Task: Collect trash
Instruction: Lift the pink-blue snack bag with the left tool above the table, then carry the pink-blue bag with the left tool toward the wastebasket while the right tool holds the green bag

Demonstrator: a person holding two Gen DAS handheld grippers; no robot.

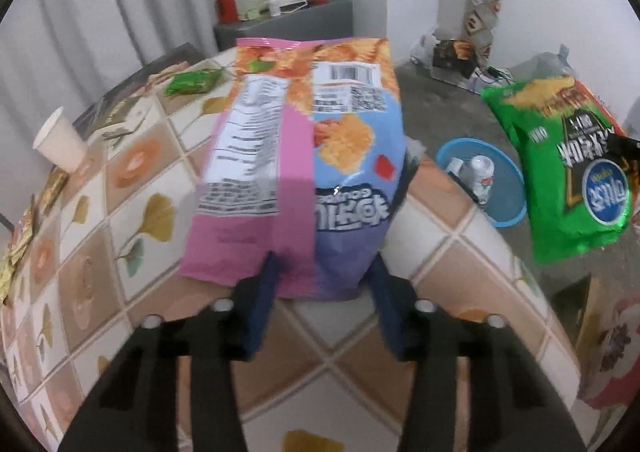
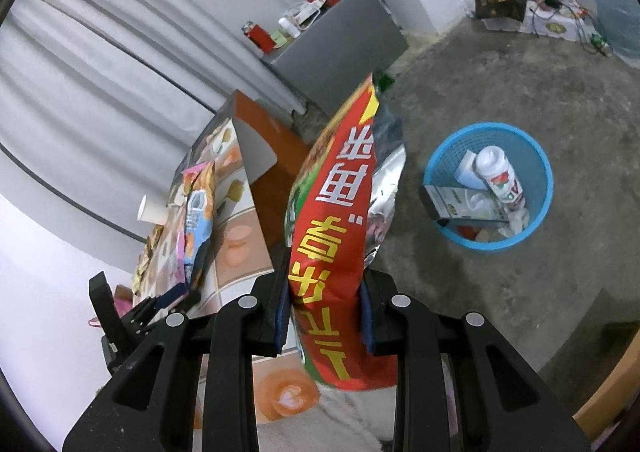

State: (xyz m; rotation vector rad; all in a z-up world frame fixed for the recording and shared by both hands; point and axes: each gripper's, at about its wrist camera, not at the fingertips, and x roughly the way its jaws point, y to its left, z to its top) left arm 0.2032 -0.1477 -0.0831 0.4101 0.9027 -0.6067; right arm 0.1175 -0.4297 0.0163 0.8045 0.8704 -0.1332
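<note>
A puffy pink and blue snack bag (image 1: 296, 156) fills the middle of the left wrist view above the tiled tablecloth (image 1: 120, 192). My left gripper (image 1: 326, 272) is shut on its lower end, one pad over the pink side and the other at the blue corner. The right wrist view shows that bag (image 2: 196, 208) edge-on with the left gripper (image 2: 172, 296) below it. My right gripper (image 2: 326, 284) is shut on a red and green foil snack bag (image 2: 340, 212), which hangs beside the table, above the floor. The same bag (image 1: 560, 172) shows green in the left wrist view. A blue trash basket (image 2: 536, 172) stands on the floor.
The basket (image 1: 508, 188) holds a white bottle (image 2: 500, 176), a box and tissue. A paper cup (image 1: 60, 144), a green wrapper (image 1: 192, 82) and gold wrappers (image 1: 16, 252) lie on the table. A grey cabinet (image 1: 280, 28) stands by the curtain. Boxes and cables sit at the far wall.
</note>
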